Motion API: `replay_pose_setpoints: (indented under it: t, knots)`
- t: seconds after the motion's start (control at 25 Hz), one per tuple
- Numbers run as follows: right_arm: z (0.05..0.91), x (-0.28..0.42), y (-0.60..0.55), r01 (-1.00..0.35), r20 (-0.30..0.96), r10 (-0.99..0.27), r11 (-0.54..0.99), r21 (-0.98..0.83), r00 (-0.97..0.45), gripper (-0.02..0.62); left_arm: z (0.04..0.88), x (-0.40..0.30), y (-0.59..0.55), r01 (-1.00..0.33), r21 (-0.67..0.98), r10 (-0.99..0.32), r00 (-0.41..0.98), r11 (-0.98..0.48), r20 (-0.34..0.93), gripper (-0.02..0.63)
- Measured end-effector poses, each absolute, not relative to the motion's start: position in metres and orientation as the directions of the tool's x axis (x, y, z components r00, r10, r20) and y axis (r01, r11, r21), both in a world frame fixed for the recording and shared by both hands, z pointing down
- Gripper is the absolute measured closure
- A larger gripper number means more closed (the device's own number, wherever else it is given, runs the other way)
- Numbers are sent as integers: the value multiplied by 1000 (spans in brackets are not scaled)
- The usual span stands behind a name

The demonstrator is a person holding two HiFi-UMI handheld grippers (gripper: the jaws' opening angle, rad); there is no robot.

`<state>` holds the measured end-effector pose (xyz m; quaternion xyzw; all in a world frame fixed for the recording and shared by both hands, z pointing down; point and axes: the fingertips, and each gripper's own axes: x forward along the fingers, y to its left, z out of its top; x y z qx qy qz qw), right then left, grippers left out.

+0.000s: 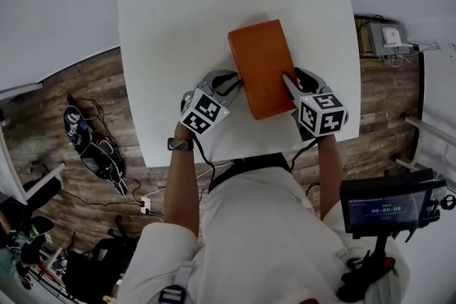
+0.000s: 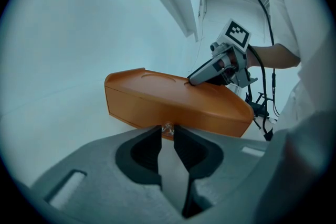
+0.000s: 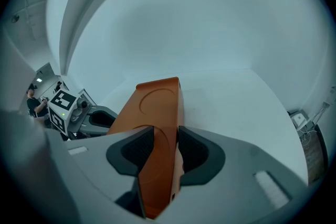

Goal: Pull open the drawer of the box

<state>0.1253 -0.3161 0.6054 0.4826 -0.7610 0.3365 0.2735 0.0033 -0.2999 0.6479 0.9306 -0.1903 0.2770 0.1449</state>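
Observation:
An orange box point(image 1: 262, 67) lies on the white table point(image 1: 171, 32), long side running away from me. My left gripper point(image 1: 235, 84) is at the box's left long side. In the left gripper view its jaws point(image 2: 167, 131) are pinched on a small clear drawer knob point(image 2: 167, 127) low on the orange side wall point(image 2: 173, 107). My right gripper point(image 1: 291, 85) is at the box's near right edge. In the right gripper view the box point(image 3: 155, 107) runs between its jaws point(image 3: 165, 136), which clamp that edge. No drawer gap shows.
The table's front edge runs just behind both grippers, with my body against it. On the wooden floor are cables and shoes point(image 1: 92, 142) at the left. A screen on a stand point(image 1: 385, 206) is at the right, and a wall box point(image 1: 388, 35) sits beyond the table's right edge.

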Motion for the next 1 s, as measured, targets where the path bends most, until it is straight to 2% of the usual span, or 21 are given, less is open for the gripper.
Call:
replay_pose_setpoints:
  t: [1.0]
  knots:
    - [610, 124, -326, -922, 745, -551, 301, -242, -375, 445, 654, -27, -305, -509, 164, -318, 726, -845, 609, 529]
